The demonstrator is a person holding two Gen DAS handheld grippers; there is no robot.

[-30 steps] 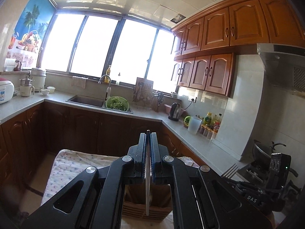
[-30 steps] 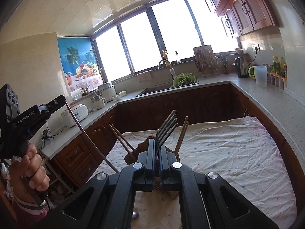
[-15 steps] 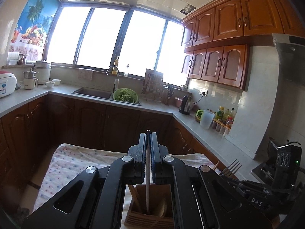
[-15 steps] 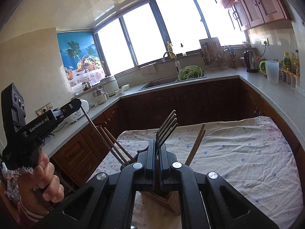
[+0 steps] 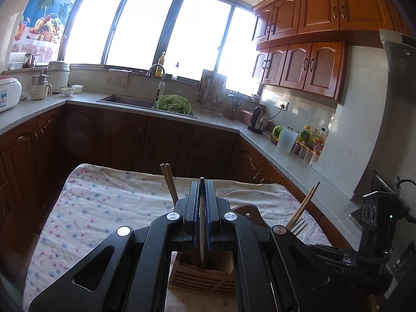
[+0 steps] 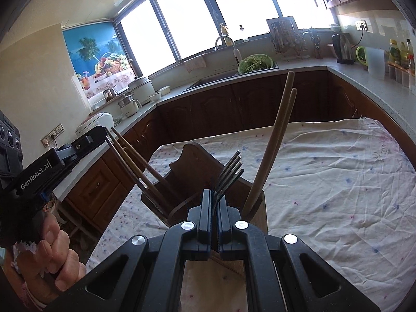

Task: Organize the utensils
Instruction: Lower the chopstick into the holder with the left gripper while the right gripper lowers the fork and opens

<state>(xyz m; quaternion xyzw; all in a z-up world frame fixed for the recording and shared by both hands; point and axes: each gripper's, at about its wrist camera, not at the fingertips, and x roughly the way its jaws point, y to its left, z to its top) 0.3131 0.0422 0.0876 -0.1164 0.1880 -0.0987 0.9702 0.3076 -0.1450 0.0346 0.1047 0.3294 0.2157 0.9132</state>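
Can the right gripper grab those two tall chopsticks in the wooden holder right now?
Probably not yet: the right gripper is shut on a fork. The chopsticks stand close by, unblocked.

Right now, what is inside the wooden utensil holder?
In the wooden utensil holder stand two pairs of wooden chopsticks, one at each end. Their lower ends are hidden by its walls and the grippers.

You have a table (image 6: 338, 247) draped in a rumpled white cloth (image 6: 325, 182) speckled with small blue and pink dots; one thing stands directly on it — a wooden utensil holder (image 6: 192, 182), near your edge; the cloth hangs over the far side.
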